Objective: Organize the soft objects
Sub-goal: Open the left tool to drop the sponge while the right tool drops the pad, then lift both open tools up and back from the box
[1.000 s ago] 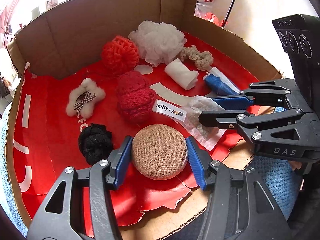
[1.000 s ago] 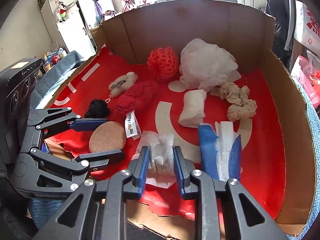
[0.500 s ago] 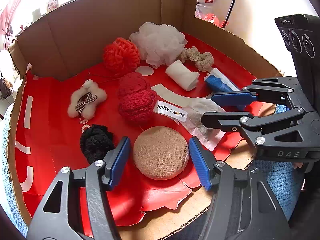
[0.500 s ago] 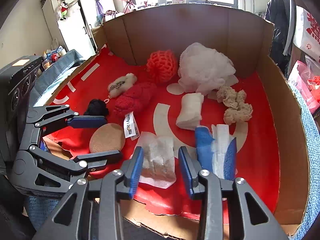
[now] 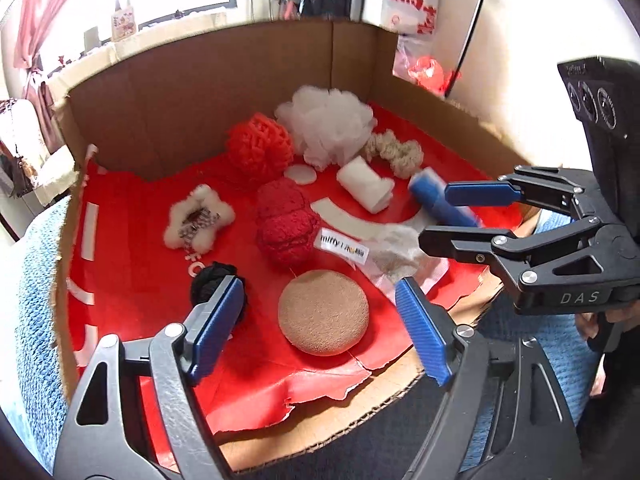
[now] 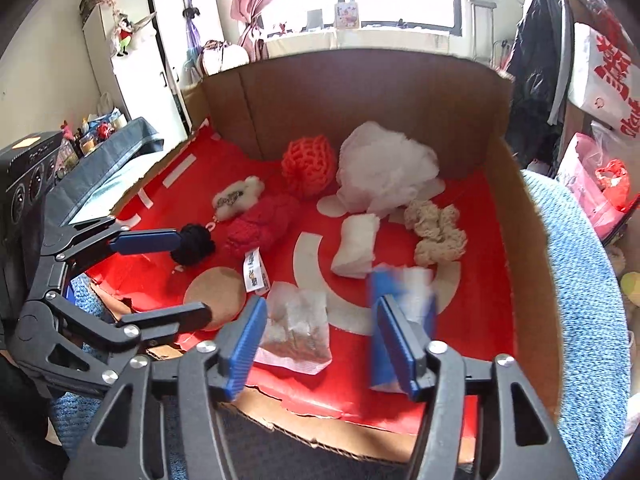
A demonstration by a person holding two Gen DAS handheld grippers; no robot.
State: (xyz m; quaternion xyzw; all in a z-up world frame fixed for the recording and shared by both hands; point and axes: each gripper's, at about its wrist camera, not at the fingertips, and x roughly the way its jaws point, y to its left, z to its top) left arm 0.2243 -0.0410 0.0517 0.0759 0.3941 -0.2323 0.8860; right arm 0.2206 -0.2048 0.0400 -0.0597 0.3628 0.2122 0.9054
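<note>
Both tools stand with fingers spread wide and grip nothing. The left tool [image 5: 316, 336] hovers at the torn near edge of the cardboard box [image 5: 208, 92], which is lined with red paper. The tan round pad [image 5: 323, 312] lies flat on the liner directly ahead of this tool, centred between its two blue pads and apart from both; being round, the pad has no long axis to align with. The black knitted ball [image 5: 208, 286] sits just beyond the left pad, so a closing stroke made slightly to the left would likely catch it. The right tool [image 6: 320, 344] hovers over the same near edge. The clear packet [image 6: 298, 326] lies ahead of it and just beside its left pad, off the centre line, with its long axis running roughly along the fingers. The blue roll [image 6: 380, 360] lies just beyond the right pad, partly hidden by it. By judgement, the left tool is nearer the tan round pad and the right tool nearer the clear packet; either pickup needs only a short forward and downward advance before closing. The dark red knitted piece [image 5: 286, 226] and white mesh puff [image 5: 328, 124] lie further back in the box, well apart from both tools.
</note>
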